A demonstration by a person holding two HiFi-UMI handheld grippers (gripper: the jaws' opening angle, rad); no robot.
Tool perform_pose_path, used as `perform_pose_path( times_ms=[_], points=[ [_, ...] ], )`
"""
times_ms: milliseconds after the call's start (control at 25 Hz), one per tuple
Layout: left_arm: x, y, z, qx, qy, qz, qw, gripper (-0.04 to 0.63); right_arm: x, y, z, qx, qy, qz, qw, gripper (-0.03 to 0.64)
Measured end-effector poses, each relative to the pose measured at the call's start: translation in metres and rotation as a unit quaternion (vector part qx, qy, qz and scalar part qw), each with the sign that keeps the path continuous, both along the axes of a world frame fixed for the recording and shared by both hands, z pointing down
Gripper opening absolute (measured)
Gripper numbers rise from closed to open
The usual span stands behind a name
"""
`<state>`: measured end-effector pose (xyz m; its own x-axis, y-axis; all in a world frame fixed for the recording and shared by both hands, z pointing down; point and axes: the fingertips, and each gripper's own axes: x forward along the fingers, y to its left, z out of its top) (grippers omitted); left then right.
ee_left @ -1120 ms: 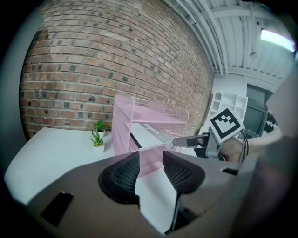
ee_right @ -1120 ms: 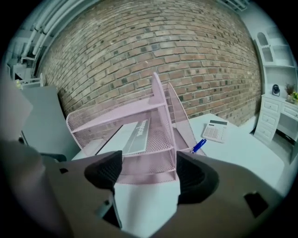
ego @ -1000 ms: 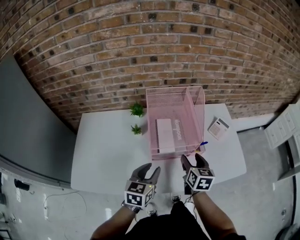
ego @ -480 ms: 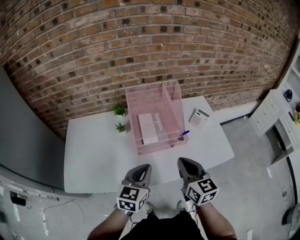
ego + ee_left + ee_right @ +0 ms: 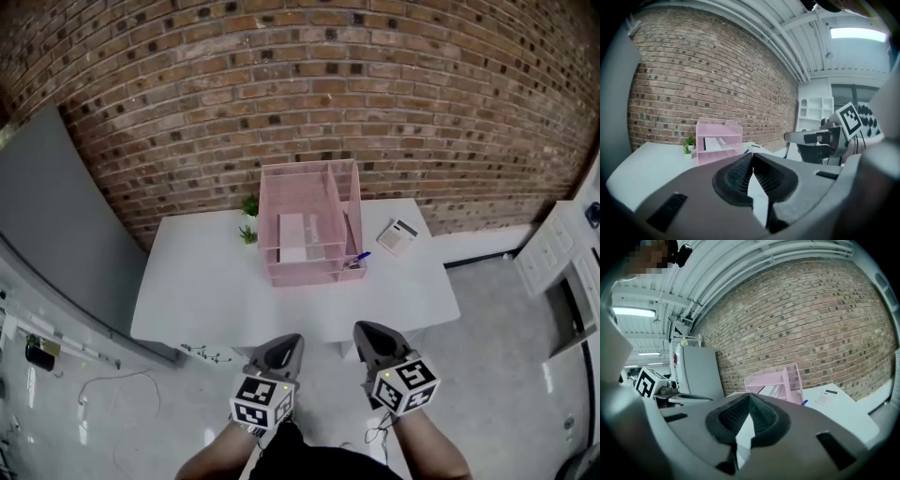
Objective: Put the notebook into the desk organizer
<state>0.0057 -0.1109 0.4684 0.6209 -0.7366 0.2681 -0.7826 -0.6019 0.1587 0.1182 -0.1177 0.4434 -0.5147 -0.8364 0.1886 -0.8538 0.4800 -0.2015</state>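
Note:
The pink mesh desk organizer point(image 5: 309, 183) stands at the back of the white table point(image 5: 206, 291), by the brick wall. A white notebook point(image 5: 292, 234) lies flat on one of its shelves; it also shows as the notebook point(image 5: 717, 143) in the left gripper view and the notebook point(image 5: 772, 391) in the right gripper view. My left gripper point(image 5: 289, 343) and right gripper point(image 5: 366, 330) hang side by side in front of the table's near edge, well short of the organizer. Both are shut with nothing between the jaws.
A calculator point(image 5: 397, 235) lies right of the organizer, and a blue pen point(image 5: 357, 257) rests at its front right corner. Two small green plants point(image 5: 248, 206) stand at its left. A grey panel point(image 5: 66, 225) stands on the left, white shelving point(image 5: 562, 253) on the right.
Both grippers went from open to shut, empty. The view has pulled back from the table, so the organizer now sits farther away and the grippers are off the tabletop.

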Motion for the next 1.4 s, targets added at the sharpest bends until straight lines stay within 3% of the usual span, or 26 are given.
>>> perform_pose_path(
  times_ms=[160,360,600,880,1400],
  points=[
    [0.012,0.06,0.004,-0.03,0.026,-0.053,0.9978,0.006,0.013,0.053,0.009,-0.011,0.003,-0.049,0.999,0.003],
    [0.008,0.127,0.004,-0.036,0.014,-0.106,0.9936,0.006,0.009,0.1,0.015,-0.023,-0.008,-0.1,0.995,0.003],
    [-0.002,0.173,0.002,-0.037,0.002,-0.132,0.9905,0.006,-0.005,0.139,0.011,-0.022,-0.007,-0.127,0.992,0.003],
    [-0.013,0.185,0.0,-0.035,0.016,-0.108,0.9934,0.006,-0.021,0.157,0.014,-0.027,-0.004,-0.115,0.993,0.003],
    [-0.03,0.184,0.001,-0.033,0.032,-0.032,0.9984,0.006,-0.037,0.184,0.016,-0.036,0.012,-0.037,0.999,0.003]
  ],
)
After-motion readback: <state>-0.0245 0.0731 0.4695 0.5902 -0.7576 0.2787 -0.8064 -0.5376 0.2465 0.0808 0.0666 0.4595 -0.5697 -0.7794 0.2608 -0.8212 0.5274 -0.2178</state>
